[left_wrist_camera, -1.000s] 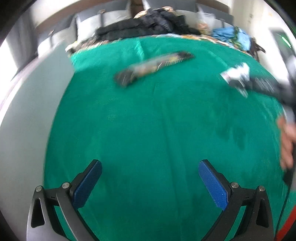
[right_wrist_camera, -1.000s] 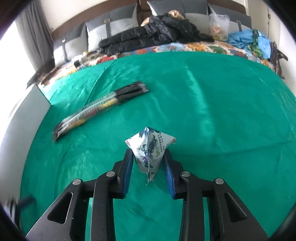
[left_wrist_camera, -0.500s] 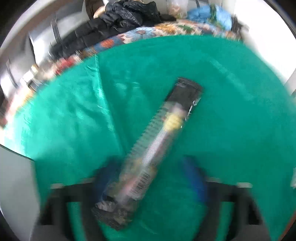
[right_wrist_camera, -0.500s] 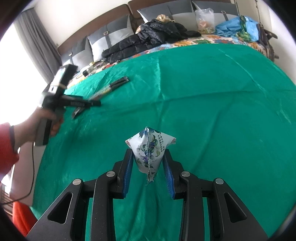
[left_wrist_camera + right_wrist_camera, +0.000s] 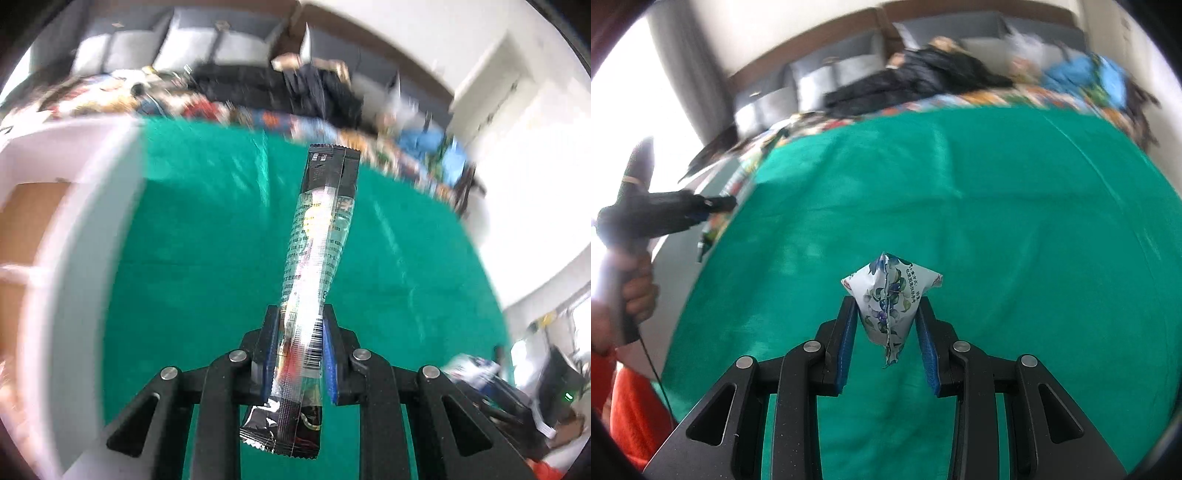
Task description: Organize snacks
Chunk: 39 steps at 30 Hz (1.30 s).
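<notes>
My left gripper [image 5: 298,325] is shut on a long snack packet [image 5: 317,243] with a clear middle and black ends, holding it near its lower end, lifted above the green cloth [image 5: 207,258]. My right gripper [image 5: 886,314] is shut on a small white pyramid-shaped snack bag [image 5: 889,291] with a blue floral print, held above the green cloth [image 5: 997,206]. In the right wrist view the left gripper [image 5: 713,205] shows at the far left with the long packet [image 5: 709,229] hanging from it, blurred.
A white box wall [image 5: 77,236] with a brown inside stands at the left edge of the cloth. A black jacket [image 5: 916,75], grey cushions and a blue bundle [image 5: 1097,74] lie behind the cloth. The right gripper [image 5: 480,373] appears at lower right in the left wrist view.
My left gripper went from open over the cloth to shut on the long packet and lifted it toward the white box. My right gripper kept its hold on the small bag.
</notes>
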Each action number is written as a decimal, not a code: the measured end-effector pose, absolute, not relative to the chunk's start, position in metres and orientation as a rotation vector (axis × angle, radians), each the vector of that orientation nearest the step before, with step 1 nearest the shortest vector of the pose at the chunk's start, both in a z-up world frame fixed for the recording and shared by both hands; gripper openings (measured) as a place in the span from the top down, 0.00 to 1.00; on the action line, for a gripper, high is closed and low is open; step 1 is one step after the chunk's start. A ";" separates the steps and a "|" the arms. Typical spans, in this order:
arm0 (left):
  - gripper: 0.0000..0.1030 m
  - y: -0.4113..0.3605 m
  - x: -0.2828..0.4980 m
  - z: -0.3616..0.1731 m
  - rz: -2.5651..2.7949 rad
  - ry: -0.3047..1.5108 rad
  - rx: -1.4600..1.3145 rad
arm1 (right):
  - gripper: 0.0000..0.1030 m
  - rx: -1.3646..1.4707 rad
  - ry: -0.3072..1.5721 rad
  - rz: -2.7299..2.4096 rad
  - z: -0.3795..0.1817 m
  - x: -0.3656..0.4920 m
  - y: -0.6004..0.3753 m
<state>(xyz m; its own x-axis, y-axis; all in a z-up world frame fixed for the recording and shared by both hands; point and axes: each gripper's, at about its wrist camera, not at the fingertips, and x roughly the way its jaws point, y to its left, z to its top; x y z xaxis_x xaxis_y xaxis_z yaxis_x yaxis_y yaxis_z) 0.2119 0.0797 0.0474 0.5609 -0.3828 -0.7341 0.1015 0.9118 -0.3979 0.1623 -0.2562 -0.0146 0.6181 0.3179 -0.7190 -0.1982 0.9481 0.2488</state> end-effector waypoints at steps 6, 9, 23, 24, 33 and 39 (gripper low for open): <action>0.80 0.209 0.146 0.103 -0.006 0.862 -0.275 | 0.67 0.072 0.733 0.584 0.075 0.183 -0.121; 0.80 0.260 0.119 0.104 0.145 0.871 -0.239 | 0.67 0.056 0.709 0.737 0.115 0.191 -0.038; 0.03 0.289 0.042 0.083 0.473 0.776 -0.114 | 0.26 -0.109 0.873 0.799 0.100 0.191 0.111; 0.03 0.287 0.042 0.085 0.473 0.772 -0.104 | 0.26 -0.127 0.868 0.779 0.100 0.186 0.106; 0.02 0.270 0.033 0.111 0.470 0.749 -0.141 | 0.21 -0.187 0.764 0.703 0.123 0.179 0.096; 0.02 0.264 0.017 0.134 0.521 0.687 -0.130 | 0.21 -0.209 0.692 0.689 0.133 0.165 0.092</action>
